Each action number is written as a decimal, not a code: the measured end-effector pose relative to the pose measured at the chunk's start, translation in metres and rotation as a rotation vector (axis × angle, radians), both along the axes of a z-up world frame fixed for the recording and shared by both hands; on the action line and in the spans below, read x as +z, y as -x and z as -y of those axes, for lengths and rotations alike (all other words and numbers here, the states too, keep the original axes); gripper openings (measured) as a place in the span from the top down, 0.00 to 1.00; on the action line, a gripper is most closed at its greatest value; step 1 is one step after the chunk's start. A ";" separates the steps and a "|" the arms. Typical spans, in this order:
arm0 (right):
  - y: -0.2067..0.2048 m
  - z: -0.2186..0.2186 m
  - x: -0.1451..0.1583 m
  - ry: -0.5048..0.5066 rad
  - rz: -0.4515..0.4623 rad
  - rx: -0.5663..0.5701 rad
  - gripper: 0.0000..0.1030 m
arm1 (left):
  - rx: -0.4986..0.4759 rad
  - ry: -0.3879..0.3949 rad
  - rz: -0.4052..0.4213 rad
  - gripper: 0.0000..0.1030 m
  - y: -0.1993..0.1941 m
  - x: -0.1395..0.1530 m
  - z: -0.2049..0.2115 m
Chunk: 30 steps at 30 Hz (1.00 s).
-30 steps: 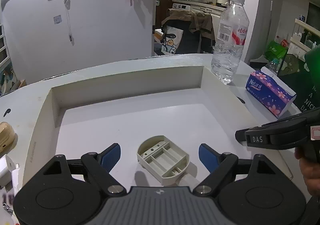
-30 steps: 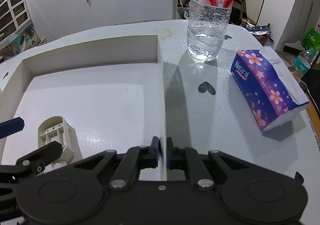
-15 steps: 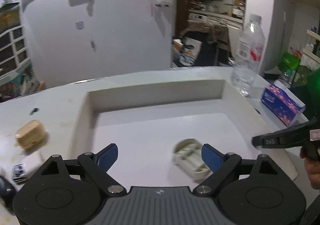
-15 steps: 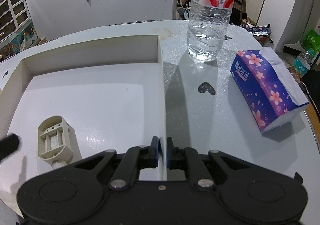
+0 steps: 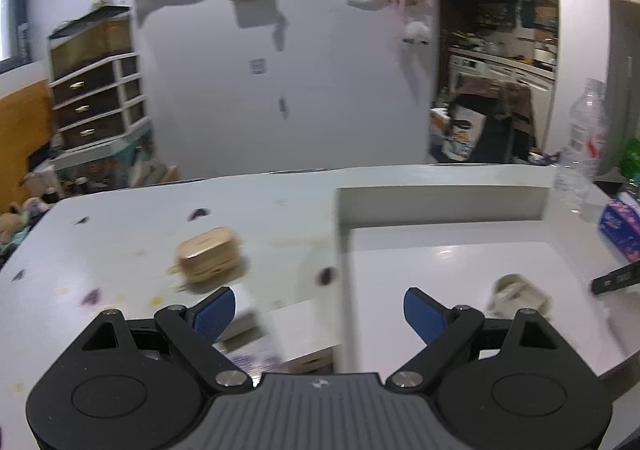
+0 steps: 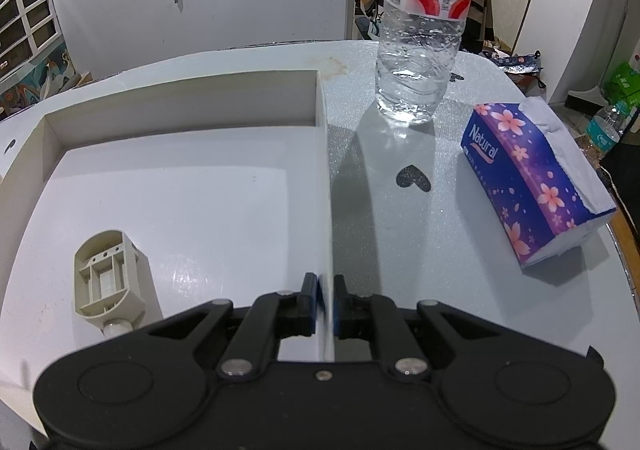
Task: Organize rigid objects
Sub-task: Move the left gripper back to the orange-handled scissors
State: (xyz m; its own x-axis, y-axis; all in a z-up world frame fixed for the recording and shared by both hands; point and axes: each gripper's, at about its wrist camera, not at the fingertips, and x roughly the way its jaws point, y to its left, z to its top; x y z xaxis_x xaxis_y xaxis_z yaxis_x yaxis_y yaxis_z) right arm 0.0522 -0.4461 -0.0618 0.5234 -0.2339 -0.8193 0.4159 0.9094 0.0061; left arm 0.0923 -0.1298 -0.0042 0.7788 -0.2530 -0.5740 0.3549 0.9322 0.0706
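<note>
Black right tongs (image 6: 326, 300) are clenched on the tray (image 6: 324, 170) wall, steadying it. Left tongs (image 5: 318, 312) gape, empty, above the worktop (image 5: 120, 250) beside the tray. A beige plastic fitting (image 6: 108, 278) lies inside the tray. Farther left sits the tan case (image 5: 208, 260): probably light, stiff and smooth, best pinched across its flat long sides.

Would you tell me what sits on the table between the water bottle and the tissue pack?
Only a dark heart-shaped mark on the tabletop lies between the water bottle and tissue pack, per the right wrist view.
</note>
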 end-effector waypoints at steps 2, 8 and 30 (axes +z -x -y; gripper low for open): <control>0.000 -0.001 0.000 0.006 -0.002 0.003 0.92 | 0.036 0.002 0.002 0.11 0.000 -0.004 -0.016; -0.001 -0.001 0.000 0.012 -0.005 0.008 0.92 | 0.140 0.014 -0.004 0.11 -0.001 -0.014 -0.056; 0.011 -0.001 0.017 0.024 0.044 0.013 0.95 | 0.252 0.007 -0.054 0.11 -0.005 -0.039 -0.096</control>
